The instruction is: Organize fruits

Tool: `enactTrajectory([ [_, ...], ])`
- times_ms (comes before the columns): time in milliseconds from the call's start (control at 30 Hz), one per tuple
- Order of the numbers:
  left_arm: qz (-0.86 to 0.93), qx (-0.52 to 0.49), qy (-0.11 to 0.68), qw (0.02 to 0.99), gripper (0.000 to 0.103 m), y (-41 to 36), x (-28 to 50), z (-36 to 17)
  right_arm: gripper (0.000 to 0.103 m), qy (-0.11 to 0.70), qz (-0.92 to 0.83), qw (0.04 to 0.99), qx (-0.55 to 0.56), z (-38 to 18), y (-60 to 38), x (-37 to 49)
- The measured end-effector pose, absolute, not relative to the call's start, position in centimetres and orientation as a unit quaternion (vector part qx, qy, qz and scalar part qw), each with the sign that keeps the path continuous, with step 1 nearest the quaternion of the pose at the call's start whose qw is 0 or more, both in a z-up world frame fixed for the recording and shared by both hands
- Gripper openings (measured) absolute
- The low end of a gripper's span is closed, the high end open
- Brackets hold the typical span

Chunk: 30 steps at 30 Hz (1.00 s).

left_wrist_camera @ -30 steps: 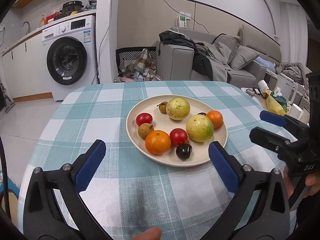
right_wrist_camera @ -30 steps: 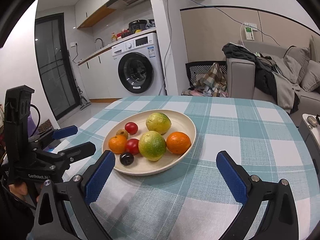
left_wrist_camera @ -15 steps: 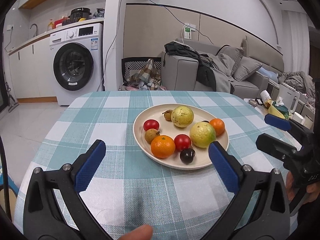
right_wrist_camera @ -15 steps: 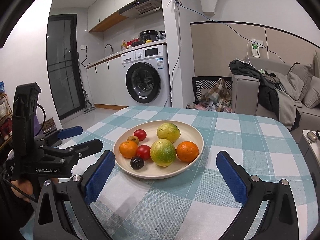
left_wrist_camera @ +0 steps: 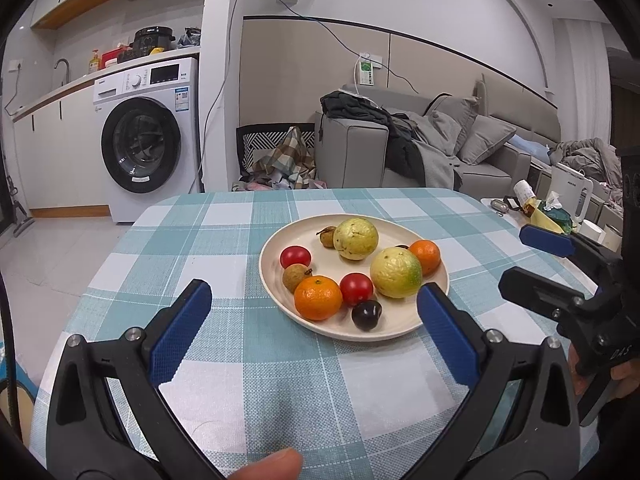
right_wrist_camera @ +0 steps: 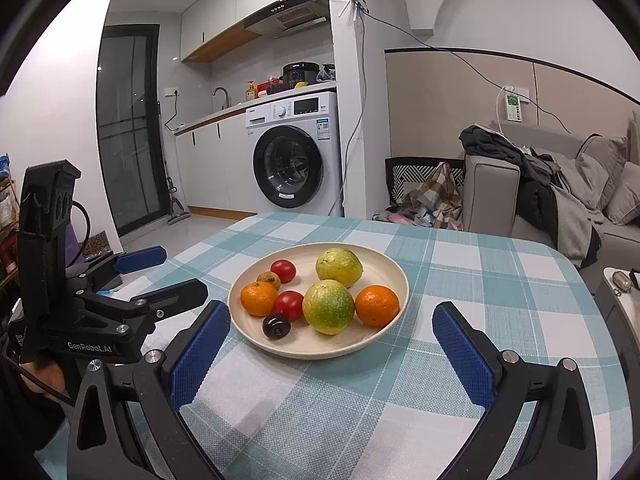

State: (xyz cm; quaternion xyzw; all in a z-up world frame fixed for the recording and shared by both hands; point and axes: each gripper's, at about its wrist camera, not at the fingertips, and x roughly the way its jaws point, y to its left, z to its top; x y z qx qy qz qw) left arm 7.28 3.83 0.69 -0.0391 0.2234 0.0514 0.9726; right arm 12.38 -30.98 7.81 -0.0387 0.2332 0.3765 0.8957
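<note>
A cream plate [left_wrist_camera: 276, 276] [right_wrist_camera: 394, 280] on the checked tablecloth holds two yellow-green guavas [left_wrist_camera: 395, 267] [right_wrist_camera: 329, 306], two oranges [left_wrist_camera: 318, 297] [right_wrist_camera: 377, 305], two red tomatoes [left_wrist_camera: 356, 288] [right_wrist_camera: 289, 305], a dark plum [left_wrist_camera: 366, 314] [right_wrist_camera: 276, 325] and small brown longans [left_wrist_camera: 295, 276]. My left gripper [left_wrist_camera: 314, 318] is open and empty, held just short of the plate's near rim. My right gripper [right_wrist_camera: 330, 336] is open and empty, also short of the plate. Each gripper shows in the other's view: the right one [left_wrist_camera: 540, 260], the left one [right_wrist_camera: 160, 276].
The table [left_wrist_camera: 224, 240] has a rounded far edge. Beyond it stand a washing machine [left_wrist_camera: 144, 148], a laundry basket [left_wrist_camera: 280, 152] and a grey sofa [left_wrist_camera: 432, 148]. A side shelf with a kettle [left_wrist_camera: 570, 194] and clutter sits to the right.
Both grippers have pulled back and tilted up, so more of the room shows and the plate sits lower and further off. The fruits have not moved. Both grippers stay open.
</note>
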Motion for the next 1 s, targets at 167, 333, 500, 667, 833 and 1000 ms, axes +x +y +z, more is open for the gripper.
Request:
enactTrajectory([
  [167,0.050,-0.039,0.223,0.973,0.103,3.80,7.23,0.76,0.103,0.234,0.377,0.895,-0.039,7.81,-30.96,12.41],
  [333,0.049,-0.038,0.223,0.973,0.103,3.76,7.22,0.76,0.103,0.235,0.377,0.895,-0.039,7.81,-30.97,12.45],
  [500,0.048,-0.038,0.223,0.973,0.103,3.70,7.26,0.75,0.103,0.235,0.377,0.895,-0.039,7.82,-30.95,12.45],
  [667,0.048,-0.037,0.222,0.973,0.103,3.66,7.24,0.77,0.103,0.235,0.377,0.895,-0.039,7.81,-30.96,12.47],
  [833,0.048,-0.038,0.223,0.973,0.103,3.71,7.25,0.77,0.103,0.236,0.377,0.895,-0.039,7.81,-30.95,12.46],
  [1000,0.048,-0.037,0.223,0.973,0.103,3.71,7.24,0.77,0.103,0.235,0.378,0.895,-0.039,7.83,-30.96,12.47],
])
